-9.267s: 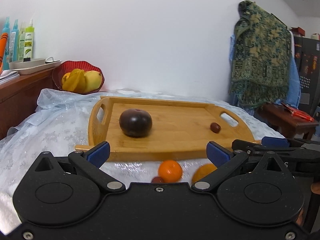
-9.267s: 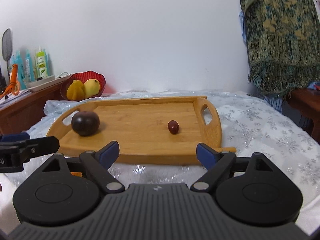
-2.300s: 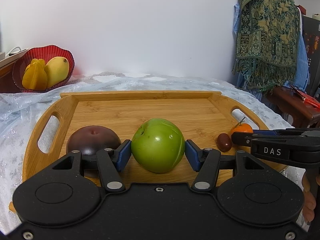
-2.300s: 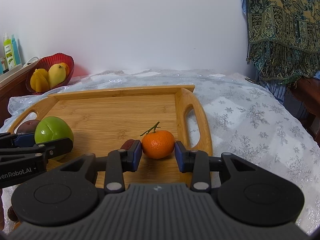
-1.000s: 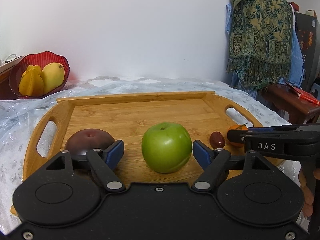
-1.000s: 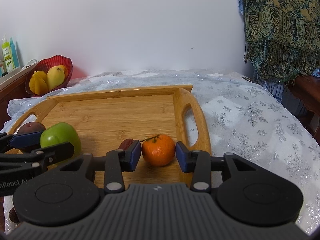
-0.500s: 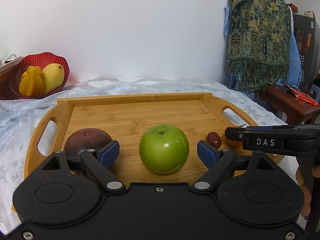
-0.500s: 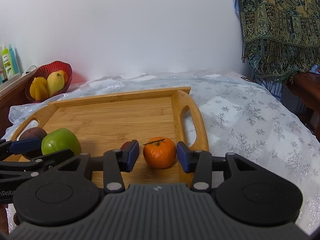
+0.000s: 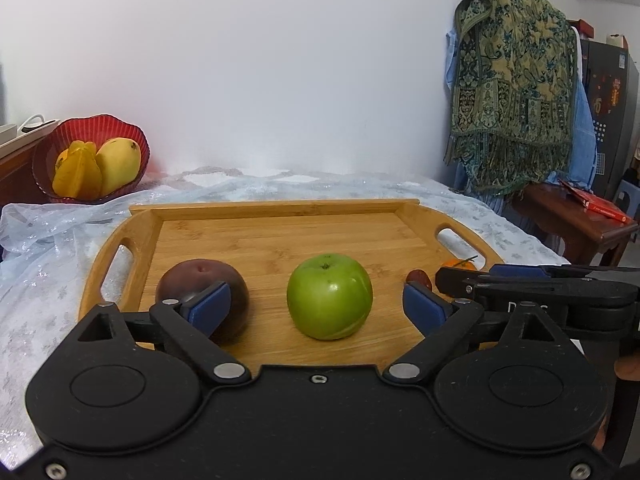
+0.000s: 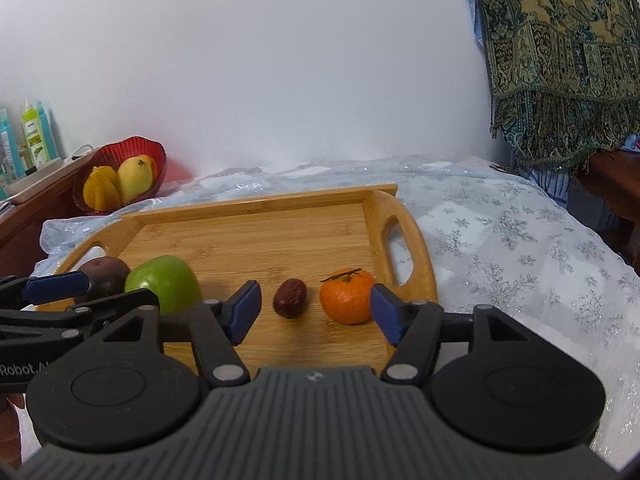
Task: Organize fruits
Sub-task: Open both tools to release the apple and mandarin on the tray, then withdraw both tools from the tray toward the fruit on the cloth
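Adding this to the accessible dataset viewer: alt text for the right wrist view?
The open right gripper, its jaws just widened, frames an orange and a small dark red fruit resting untouched on a wooden tray. A green apple, a dark purple fruit and the left gripper sit left.

A snowflake-patterned tablecloth (image 10: pixel 520 248) carries a wooden tray (image 10: pixel 404 216).
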Demonstrator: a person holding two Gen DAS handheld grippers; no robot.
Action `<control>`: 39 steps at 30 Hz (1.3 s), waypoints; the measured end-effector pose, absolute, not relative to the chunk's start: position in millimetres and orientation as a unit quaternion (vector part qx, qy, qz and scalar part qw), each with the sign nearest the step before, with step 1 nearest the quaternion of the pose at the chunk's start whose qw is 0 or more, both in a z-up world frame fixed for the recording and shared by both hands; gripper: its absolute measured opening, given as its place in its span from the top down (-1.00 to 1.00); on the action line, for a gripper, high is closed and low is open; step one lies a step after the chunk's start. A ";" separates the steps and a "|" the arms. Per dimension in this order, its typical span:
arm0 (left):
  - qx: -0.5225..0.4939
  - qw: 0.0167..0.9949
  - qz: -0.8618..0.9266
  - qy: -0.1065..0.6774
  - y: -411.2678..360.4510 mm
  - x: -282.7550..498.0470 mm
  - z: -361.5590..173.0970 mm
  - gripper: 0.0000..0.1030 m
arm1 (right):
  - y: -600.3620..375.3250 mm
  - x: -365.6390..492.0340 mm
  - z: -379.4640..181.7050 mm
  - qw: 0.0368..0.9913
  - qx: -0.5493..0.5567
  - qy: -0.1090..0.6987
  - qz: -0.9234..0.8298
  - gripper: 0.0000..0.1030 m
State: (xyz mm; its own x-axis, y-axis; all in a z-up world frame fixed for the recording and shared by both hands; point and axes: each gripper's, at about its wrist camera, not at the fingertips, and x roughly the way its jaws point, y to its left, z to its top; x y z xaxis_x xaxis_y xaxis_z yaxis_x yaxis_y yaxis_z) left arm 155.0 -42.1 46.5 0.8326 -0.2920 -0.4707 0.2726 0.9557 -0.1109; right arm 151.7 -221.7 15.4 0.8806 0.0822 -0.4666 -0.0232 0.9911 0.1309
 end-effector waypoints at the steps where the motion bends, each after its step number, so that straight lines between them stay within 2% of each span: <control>1: -0.020 0.957 -0.148 0.249 -40.6 152.9 47.0 -0.82 | -220.6 149.5 15.7 0.968 0.060 0.241 0.029 -0.52; 9: -0.030 0.958 -0.147 0.245 -27.0 127.1 49.3 -0.90 | -217.0 125.7 22.1 0.977 0.046 0.208 0.025 -0.73; 16: -0.013 0.965 -0.146 0.220 -28.9 105.6 53.7 -0.95 | -216.6 104.2 19.9 0.979 0.060 0.192 0.021 -0.78; 27: -0.022 0.967 -0.135 0.216 -19.8 78.9 46.5 -0.99 | -201.0 74.1 9.9 0.982 0.016 0.185 0.020 -0.89; 39: -0.008 0.968 -0.131 0.212 -12.3 53.1 40.3 -0.99 | -191.1 53.2 -3.8 0.982 0.008 0.189 0.022 -0.89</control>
